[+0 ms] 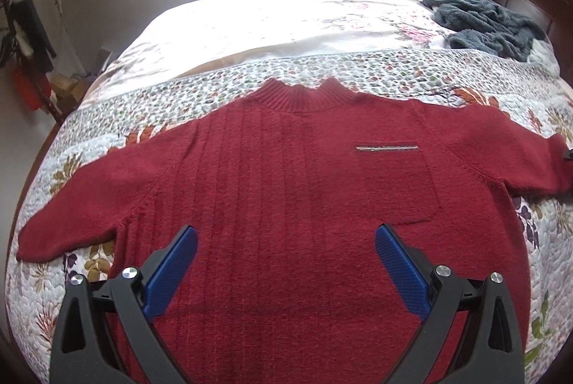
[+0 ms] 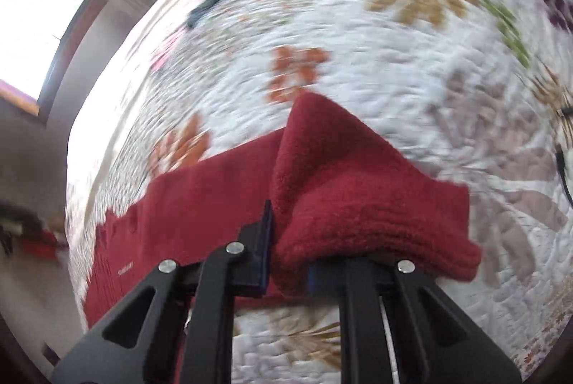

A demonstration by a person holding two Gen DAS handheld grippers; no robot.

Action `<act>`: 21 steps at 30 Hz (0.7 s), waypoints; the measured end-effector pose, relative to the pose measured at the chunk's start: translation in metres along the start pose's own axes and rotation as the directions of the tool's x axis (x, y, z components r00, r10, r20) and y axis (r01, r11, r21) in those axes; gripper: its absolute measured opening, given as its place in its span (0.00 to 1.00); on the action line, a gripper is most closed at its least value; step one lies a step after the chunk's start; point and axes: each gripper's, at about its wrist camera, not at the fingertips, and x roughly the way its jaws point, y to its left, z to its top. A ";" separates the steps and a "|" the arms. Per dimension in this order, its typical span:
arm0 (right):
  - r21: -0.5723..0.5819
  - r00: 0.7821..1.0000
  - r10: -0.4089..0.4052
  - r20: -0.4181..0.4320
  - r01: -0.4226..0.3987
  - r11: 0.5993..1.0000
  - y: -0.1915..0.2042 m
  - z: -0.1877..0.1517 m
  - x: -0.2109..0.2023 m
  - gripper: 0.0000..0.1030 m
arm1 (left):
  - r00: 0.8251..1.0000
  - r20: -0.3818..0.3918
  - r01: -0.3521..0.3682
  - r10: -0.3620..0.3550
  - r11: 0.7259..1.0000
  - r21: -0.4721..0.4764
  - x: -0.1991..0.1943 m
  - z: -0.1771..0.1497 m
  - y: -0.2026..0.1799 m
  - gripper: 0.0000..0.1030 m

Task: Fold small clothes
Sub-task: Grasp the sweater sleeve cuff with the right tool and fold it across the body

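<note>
a: where's the red knitted sweater [image 1: 286, 176]?
b: spread flat, front up, on the floral quilted bedspread [image 1: 358, 72]. the left gripper [image 1: 286, 241] hangs over its lower body, jaws wide apart.
a: and the right gripper [image 2: 286, 233]?
b: blurry, but its jaws look clamped on the sleeve cuff [image 2: 358, 190]. a grey fleece garment [image 1: 490, 22] lies well apart.

— Where does the left wrist camera look from?
— From above the near edge of the bed [image 1: 250, 26], facing across the red sweater [image 1: 286, 169] toward the windows, fairly high.
— And the right wrist one?
— Much closer, tilted, right over the sweater's sleeve [image 2: 358, 190] at the quilt; it is blurred, so its heading is probably similar.
— Shared ground?
— The sweater, the quilt, the grey garment [image 1: 490, 22].
</note>
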 end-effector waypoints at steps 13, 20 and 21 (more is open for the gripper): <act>-0.458 1.000 0.009 -0.026 -0.019 0.889 0.184 -0.076 0.045 0.12 | 0.999 -0.048 0.012 -0.014 0.999 -0.043 0.017 -0.001 0.034 0.96; -0.594 0.996 0.043 -0.073 -0.078 0.800 0.254 -0.130 0.070 0.12 | 0.996 -0.077 0.027 -0.036 0.993 -0.115 0.024 -0.005 0.058 0.96; -0.598 0.996 0.044 -0.082 -0.084 0.797 0.258 -0.135 0.072 0.12 | 0.997 -0.075 0.027 -0.037 0.992 -0.124 0.024 -0.005 0.061 0.96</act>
